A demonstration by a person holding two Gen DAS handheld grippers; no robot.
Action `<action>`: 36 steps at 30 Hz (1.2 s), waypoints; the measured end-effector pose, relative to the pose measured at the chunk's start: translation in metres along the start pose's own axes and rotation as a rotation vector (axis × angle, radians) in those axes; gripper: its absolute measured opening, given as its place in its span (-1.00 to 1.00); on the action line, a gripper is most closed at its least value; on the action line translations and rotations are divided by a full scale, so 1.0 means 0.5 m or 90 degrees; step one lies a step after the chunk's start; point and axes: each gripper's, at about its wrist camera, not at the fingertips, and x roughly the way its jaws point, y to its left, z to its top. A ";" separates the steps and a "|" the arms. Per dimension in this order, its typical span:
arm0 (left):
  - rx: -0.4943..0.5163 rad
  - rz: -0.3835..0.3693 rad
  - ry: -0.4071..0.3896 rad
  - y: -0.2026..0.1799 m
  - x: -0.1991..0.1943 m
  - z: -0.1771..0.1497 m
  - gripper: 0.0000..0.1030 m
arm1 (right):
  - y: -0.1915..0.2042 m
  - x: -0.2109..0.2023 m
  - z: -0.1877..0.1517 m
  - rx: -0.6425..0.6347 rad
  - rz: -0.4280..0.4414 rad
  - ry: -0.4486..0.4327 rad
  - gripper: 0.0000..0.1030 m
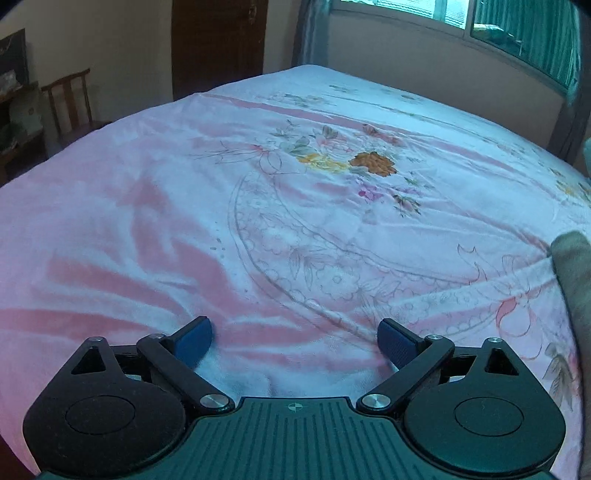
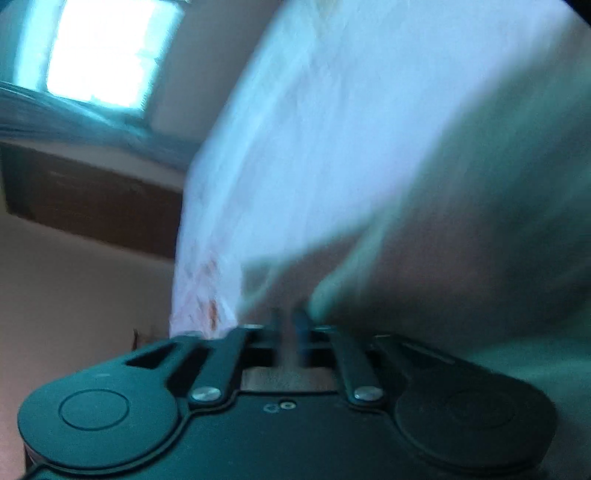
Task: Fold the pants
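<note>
**Mia:** What is the left claw (image 1: 294, 332) doing?

**Ben:** Its two blue pads (image 1: 194, 341) are wide apart. Nothing is between them. It holds nothing.

**Mia:** What is under it?

**Ben:** The sheet (image 1: 258, 192). It is pink and white, with wrinkles. Flowers (image 1: 371, 164) are drawn on it, farther away, a bit to the right.

**Mia:** Where are the pants (image 1: 572, 280)?

**Ben:** A grey-green bit shows at the right edge, lying on the sheet, well apart from the left claw.

**Mia:** And the right claw (image 2: 288, 325)?

**Ben:** That picture is very blurry. Its fingers are close together, with only a thin gap. The grey-green cloth is right at the tips and spreads out to the right. I cannot tell if the claw pinches it.

**Mia:** What is past it?

**Ben:** The pale sheet, going up and away.

**Mia:** And far off in the room?

**Ben:** A chair (image 1: 68, 99) on the far left, a brown door (image 1: 218, 44) behind the bed, and a window (image 1: 517, 33) on the far right.
</note>
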 end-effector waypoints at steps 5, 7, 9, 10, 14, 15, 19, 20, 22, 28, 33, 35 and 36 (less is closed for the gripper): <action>0.005 0.004 -0.004 -0.008 -0.002 -0.005 0.96 | -0.070 -0.078 0.039 0.025 -0.092 -0.047 -1.00; 0.006 0.002 -0.001 -0.009 -0.005 -0.005 0.96 | -0.077 -0.075 0.042 0.010 -0.112 -0.042 -1.00; 0.003 -0.002 0.003 -0.005 -0.010 -0.003 0.96 | -0.060 -0.078 0.040 0.006 -0.117 -0.047 -1.00; 0.000 -0.004 0.004 -0.003 -0.014 -0.002 0.96 | -0.049 -0.084 0.037 0.012 -0.105 -0.056 -0.98; 0.001 -0.007 0.002 -0.010 -0.029 -0.004 0.96 | -0.008 -0.133 0.041 -0.026 -0.074 -0.103 -0.77; 0.005 -0.009 0.005 -0.015 -0.031 -0.005 0.96 | -0.019 -0.136 0.046 -0.018 -0.089 -0.107 -0.83; 0.021 -0.024 0.003 -0.040 -0.051 -0.006 0.96 | -0.076 -0.139 0.070 0.008 -0.128 -0.072 -1.00; 0.029 -0.026 -0.001 -0.046 -0.059 -0.006 0.96 | -0.070 -0.158 0.074 0.011 -0.104 -0.079 -0.84; 0.038 -0.036 -0.006 -0.060 -0.073 -0.004 0.96 | -0.057 -0.213 0.074 0.001 -0.050 -0.099 -0.45; 0.060 -0.088 -0.017 -0.120 -0.115 0.009 0.96 | -0.083 -0.367 0.098 -0.082 -0.013 -0.099 -0.17; 0.068 -0.222 0.022 -0.188 -0.124 0.009 1.00 | -0.126 -0.420 0.120 -0.117 -0.058 -0.060 0.15; 0.078 -0.244 0.028 -0.215 -0.120 0.002 1.00 | -0.144 -0.415 0.113 -0.116 -0.076 -0.034 0.19; 0.074 -0.257 0.040 -0.226 -0.114 0.001 1.00 | -0.157 -0.417 0.108 -0.114 -0.080 -0.022 0.19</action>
